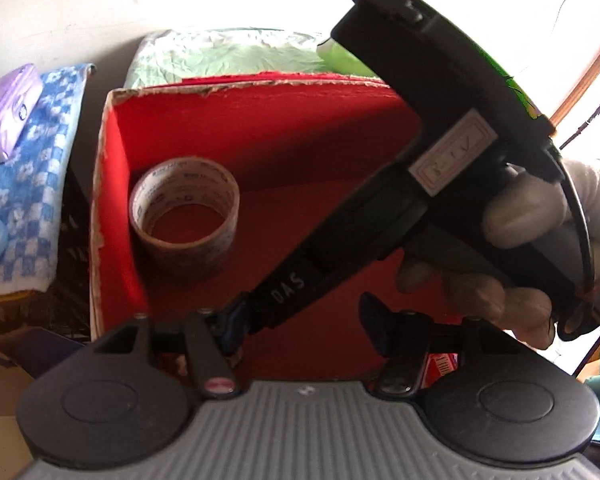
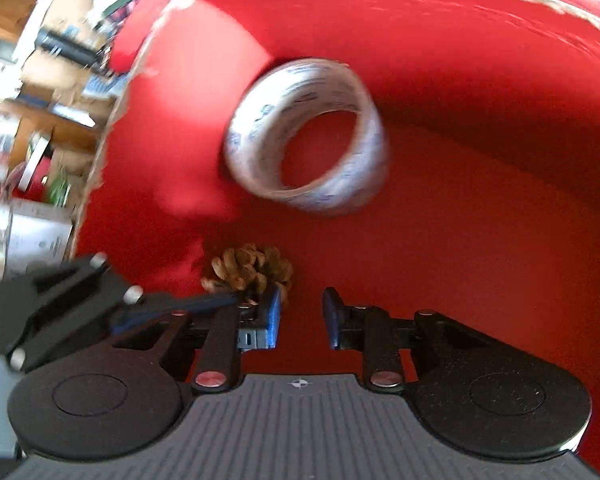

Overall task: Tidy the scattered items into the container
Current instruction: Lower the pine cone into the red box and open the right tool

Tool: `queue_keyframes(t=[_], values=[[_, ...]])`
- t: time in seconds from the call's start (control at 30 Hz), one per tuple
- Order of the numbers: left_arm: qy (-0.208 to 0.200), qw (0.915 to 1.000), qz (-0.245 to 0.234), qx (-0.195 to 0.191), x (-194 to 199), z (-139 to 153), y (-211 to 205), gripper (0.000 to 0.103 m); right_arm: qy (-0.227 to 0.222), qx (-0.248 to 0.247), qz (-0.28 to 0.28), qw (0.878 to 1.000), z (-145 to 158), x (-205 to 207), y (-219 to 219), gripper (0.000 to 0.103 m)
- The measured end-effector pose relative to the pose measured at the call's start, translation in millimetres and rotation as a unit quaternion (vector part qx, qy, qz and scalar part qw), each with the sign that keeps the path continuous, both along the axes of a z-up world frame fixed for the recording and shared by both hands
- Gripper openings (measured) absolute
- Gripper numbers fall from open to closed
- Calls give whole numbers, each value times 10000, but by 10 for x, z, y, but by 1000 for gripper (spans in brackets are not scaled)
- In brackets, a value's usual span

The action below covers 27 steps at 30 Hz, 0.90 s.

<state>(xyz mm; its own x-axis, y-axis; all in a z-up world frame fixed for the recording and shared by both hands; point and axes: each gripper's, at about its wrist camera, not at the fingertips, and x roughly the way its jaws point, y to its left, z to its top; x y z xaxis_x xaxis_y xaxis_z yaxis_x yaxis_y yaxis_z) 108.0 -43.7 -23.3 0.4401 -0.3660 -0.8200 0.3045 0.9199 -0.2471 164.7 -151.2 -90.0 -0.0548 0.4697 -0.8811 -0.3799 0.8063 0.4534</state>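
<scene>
A red-lined cardboard box [image 1: 260,120] holds a roll of clear tape [image 1: 184,216] near its left wall. My left gripper [image 1: 304,320] is open over the box's near edge, nothing between its blue pads. The right gripper's body [image 1: 452,120], held by a gloved hand [image 1: 532,216], reaches down into the box from the right. In the right wrist view the right gripper [image 2: 302,316] is open inside the box [image 2: 480,80], with a pine cone [image 2: 248,268] lying just beyond its left pad and the tape roll [image 2: 308,136] farther in, blurred.
A blue checkered towel [image 1: 28,184] with a purple packet [image 1: 8,108] lies left of the box. A green cloth [image 1: 228,56] lies behind it. Cluttered shelves and boxes [image 2: 40,100] stand outside the box's left wall.
</scene>
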Motion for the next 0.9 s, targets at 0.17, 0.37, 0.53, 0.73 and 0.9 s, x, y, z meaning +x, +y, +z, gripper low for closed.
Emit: queue_keyframes(t=[0.17, 0.37, 0.53, 0.73, 0.9], values=[[32, 10000, 59, 58, 28, -44, -33, 63, 366, 105, -95, 9992, -77, 11, -40, 25], [90, 9998, 173, 2, 46, -112, -49, 65, 246, -96, -725, 9970, 26, -5, -179, 31], [114, 9997, 198, -83, 60, -144, -39, 66, -422, -151, -913, 9948, 199, -137, -249, 31], [95, 9993, 349, 94, 56, -91, -93, 67, -1313, 102, -1292, 9828, 412, -245, -497, 31], [-347, 9980, 465, 254, -72, 136, -149, 75, -2526, 309, -1659, 9527, 680, -422, -806, 35]])
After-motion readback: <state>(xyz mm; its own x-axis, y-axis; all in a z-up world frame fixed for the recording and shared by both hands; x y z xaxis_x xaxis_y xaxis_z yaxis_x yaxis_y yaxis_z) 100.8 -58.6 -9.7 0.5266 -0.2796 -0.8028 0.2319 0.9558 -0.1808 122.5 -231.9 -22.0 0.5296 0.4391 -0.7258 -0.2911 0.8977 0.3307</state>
